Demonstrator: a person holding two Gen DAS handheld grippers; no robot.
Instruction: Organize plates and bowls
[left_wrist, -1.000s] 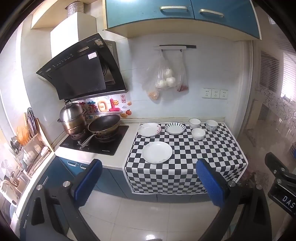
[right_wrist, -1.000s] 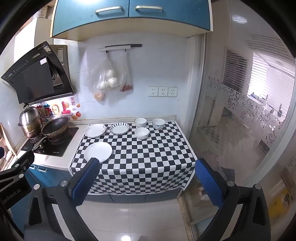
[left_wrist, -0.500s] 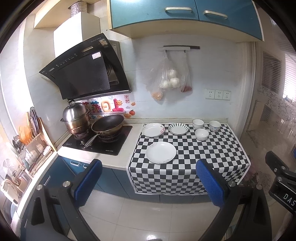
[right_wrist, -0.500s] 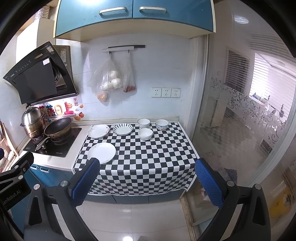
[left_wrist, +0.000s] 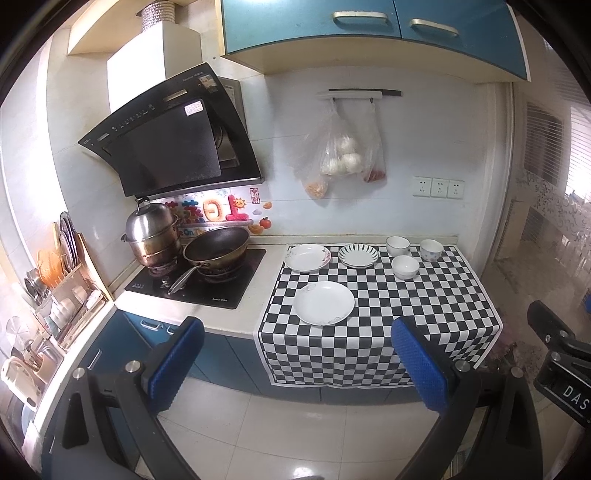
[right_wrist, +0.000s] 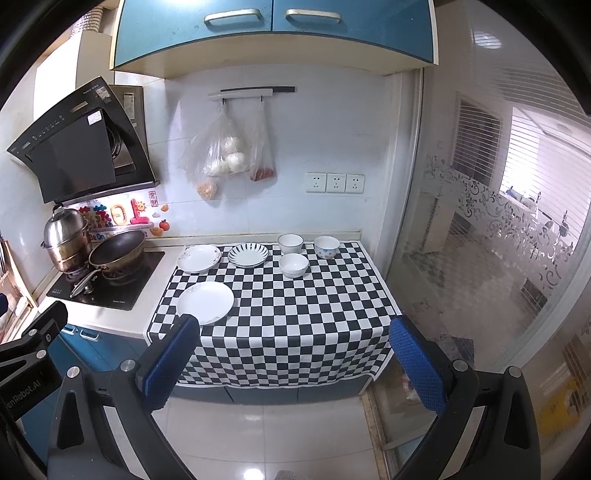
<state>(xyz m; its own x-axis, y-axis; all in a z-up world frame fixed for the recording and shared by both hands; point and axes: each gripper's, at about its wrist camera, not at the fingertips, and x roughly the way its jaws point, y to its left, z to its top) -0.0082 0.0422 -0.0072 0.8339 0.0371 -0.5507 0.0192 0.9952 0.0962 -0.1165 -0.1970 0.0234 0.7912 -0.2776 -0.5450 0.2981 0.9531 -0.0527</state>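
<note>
From the left wrist, the desk (left_wrist: 236, 314) looms nearer than a second ago: the approach is under way, with three plates (left_wrist: 324, 302) and three bowls (left_wrist: 405, 266) unsorted on the checked cloth (left_wrist: 424, 317). The left tongs (left_wrist: 297, 363) are spread empty. From the right wrist, the right tongs (right_wrist: 293, 363), likewise apart and level, face the desk.

your counter (left_wrist: 236, 317), checkered cloth (left_wrist: 406, 314) ahead of both grippers

on the cloth you see three plates (left_wrist: 324, 302) toward your left gripper's side and three bowls (left_wrist: 405, 266) farther back; a cooktop (left_wrist: 199, 282) sits left.
</note>
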